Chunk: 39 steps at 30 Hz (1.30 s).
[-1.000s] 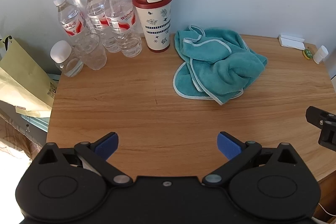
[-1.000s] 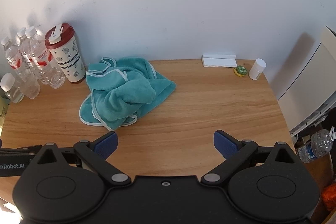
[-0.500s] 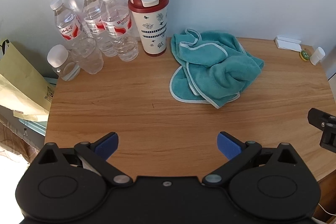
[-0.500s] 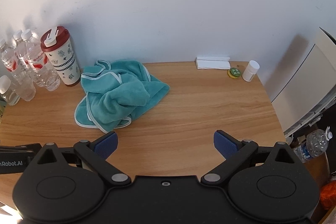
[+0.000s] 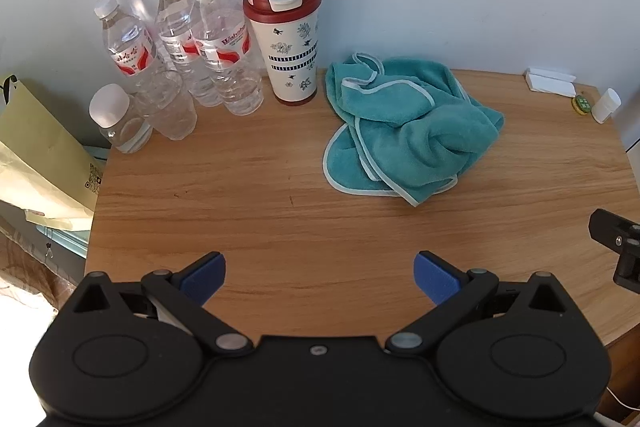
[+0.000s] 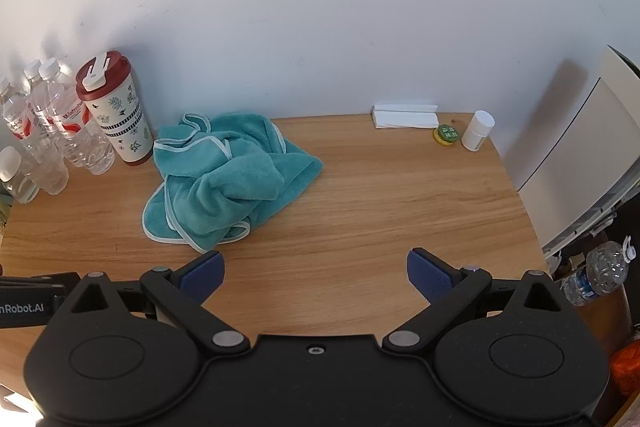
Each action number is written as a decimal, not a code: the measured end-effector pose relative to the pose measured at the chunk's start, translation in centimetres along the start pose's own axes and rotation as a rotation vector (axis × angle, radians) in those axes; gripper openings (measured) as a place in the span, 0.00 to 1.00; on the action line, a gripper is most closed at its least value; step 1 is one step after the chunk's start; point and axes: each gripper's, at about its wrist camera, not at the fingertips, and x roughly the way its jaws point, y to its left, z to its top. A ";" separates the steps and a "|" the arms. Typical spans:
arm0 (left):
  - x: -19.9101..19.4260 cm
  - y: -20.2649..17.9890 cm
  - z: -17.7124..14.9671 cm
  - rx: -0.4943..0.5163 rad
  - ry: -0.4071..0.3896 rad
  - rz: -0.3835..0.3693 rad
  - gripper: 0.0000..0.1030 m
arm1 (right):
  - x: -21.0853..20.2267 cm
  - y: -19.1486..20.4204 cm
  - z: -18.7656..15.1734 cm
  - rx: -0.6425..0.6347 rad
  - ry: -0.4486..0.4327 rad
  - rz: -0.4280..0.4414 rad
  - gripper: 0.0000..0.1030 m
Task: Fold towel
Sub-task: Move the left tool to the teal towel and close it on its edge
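Teal towel (image 5: 408,131) lies crumpled, not folded, on the wooden worktop (image 5: 280,211) at the frame's centre right, beside a tumbler (image 5: 290,39), while left tool (image 5: 319,273) and right tool (image 6: 315,270) hang spread wide and empty, seemingly poised to grasp its hems.

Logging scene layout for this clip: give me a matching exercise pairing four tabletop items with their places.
Things:
1. crumpled teal towel
2. red-lidded patterned tumbler
3. small white pill bottle
4. clear plastic water bottles

Places:
A. far right corner by the wall
B. far left corner
C. middle of the wooden table
D. between bottles and towel

Pairs: 1-C, 2-D, 3-A, 4-B
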 end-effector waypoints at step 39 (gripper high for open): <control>16.5 -2.7 10.0 -0.041 -0.160 -0.207 0.79 | 7.2 -5.6 -1.4 0.070 0.075 0.120 0.97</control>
